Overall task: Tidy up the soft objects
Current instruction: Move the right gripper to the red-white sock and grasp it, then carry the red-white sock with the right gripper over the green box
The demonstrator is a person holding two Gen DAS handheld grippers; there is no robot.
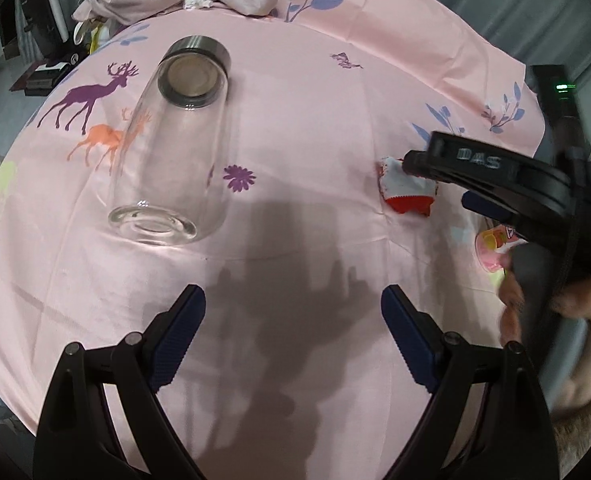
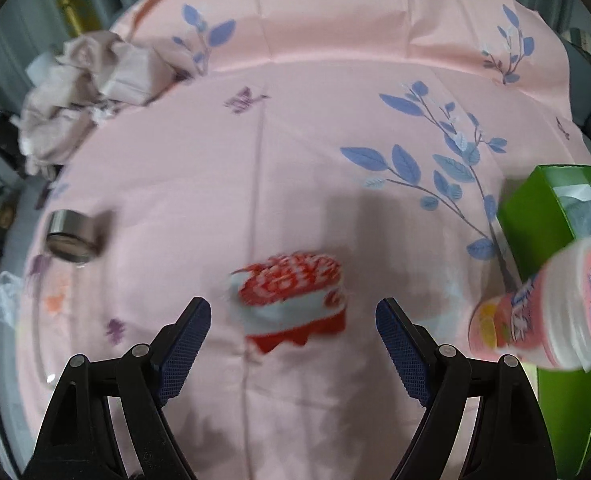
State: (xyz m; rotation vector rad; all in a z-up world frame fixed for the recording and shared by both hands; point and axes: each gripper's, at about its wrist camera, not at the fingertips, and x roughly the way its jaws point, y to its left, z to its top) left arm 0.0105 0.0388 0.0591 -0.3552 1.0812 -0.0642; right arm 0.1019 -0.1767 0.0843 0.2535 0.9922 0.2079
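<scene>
— Right gripper (image 2: 293, 320)?
— Spread wide, gripping nothing, above red-and-white snack packet (image 2: 291, 300) mid pink bedsheet (image 2: 315, 140).
— Left gripper (image 1: 293, 308)?
— Equally wide, empty, near lying glass bottle (image 1: 171, 144).

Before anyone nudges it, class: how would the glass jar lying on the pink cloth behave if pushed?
The glass jar lies on its side, so it would probably roll on its round wall. Clear glass looks smooth, likely slippery for fingers, and breakable. The soft pink cloth may slow it.
</scene>
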